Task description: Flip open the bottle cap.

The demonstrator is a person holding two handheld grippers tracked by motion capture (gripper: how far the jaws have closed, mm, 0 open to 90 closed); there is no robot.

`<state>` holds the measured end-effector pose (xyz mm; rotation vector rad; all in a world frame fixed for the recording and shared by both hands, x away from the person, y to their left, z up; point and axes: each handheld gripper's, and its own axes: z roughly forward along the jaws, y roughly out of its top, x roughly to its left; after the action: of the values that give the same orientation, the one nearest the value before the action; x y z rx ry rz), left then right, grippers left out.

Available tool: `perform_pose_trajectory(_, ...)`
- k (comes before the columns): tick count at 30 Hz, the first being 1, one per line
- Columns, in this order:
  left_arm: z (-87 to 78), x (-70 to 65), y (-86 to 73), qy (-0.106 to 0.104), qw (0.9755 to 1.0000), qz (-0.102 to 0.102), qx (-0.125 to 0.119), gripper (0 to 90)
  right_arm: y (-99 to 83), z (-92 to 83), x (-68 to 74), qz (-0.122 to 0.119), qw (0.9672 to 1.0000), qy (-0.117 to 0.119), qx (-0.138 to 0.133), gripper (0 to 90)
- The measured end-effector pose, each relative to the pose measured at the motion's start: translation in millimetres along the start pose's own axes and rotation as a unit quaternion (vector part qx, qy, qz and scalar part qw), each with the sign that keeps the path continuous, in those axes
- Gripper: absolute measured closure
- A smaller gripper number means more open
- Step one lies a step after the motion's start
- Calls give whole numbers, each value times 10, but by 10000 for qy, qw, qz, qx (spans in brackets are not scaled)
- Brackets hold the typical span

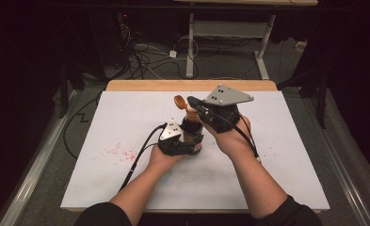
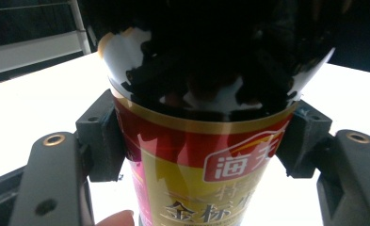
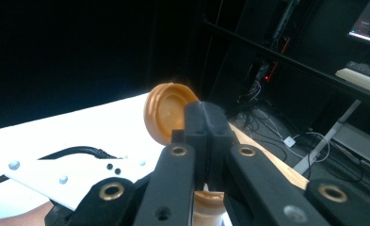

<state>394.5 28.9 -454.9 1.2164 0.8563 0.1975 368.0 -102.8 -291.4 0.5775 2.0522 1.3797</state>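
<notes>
A dark sauce bottle (image 1: 192,133) with a red and yellow label (image 2: 197,160) stands upright at the middle of the white table (image 1: 126,188). My left gripper (image 1: 191,142) is shut on its body, one pad (image 2: 102,136) pressing each side. The bottle's orange-brown flip cap (image 1: 180,100) is hinged open and tilts back to the left. My right gripper (image 1: 192,101) comes in from the right above the bottle, shut, its tips right beside the open cap (image 3: 166,113). Nothing shows between its pads (image 3: 197,123). The bottle's neck (image 3: 208,197) shows just below them.
Red stains (image 1: 119,151) mark the table left of the bottle. A wooden strip (image 1: 149,85) runs along the table's far edge. Beyond it are loose cables (image 1: 140,52) on the floor and a white desk frame (image 1: 190,47). The left gripper's grey plate (image 3: 79,181) sits below my right gripper.
</notes>
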Motion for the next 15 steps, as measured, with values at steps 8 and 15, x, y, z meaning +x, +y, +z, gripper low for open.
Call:
perform_pose_trajectory(8, -5, -3, 2, 8, 10000, 1, 11, 286, -87, -77, -83, 122, 9999, -95, 17, 900)
perform_pose_trajectory(15, -7, 0, 3, 8, 10000, 13, 25, 285, -213, -164, -185, 252, 9994, -233, 52, 900)
